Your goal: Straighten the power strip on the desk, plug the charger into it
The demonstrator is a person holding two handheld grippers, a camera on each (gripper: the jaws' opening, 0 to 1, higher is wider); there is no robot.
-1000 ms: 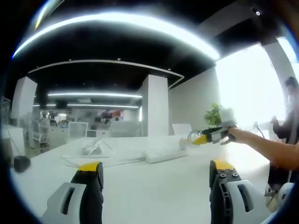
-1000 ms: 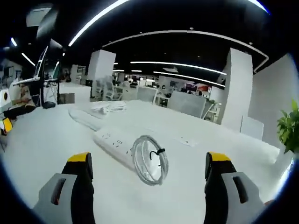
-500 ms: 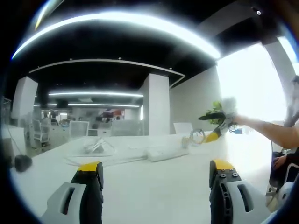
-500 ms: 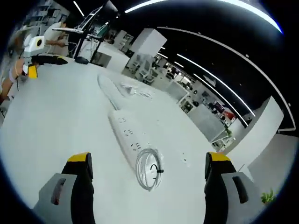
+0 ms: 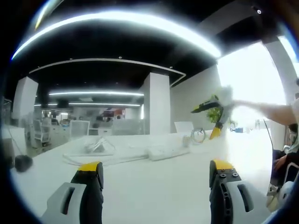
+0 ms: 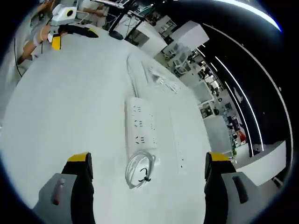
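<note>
— Left gripper view, report.
— My left gripper (image 5: 152,186) hangs low over the white desk (image 5: 154,196), jaws apart, nothing between them. The power strip (image 5: 164,152) lies well ahead; my right gripper (image 5: 214,116) is raised beyond it (blurred).
— Right gripper view?
— My right gripper (image 6: 145,186) is spread wide, empty — the power strip (image 6: 142,129) lies below, a coiled cable (image 6: 139,169) at its near end.

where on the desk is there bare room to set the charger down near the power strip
In the right gripper view, the desk is bare across the wide stretch between the power strip and the left claw at the far edge. It is crowded at the strip's near end, where the coiled cable lies, and beyond its far end, where loose cords trail.
</note>
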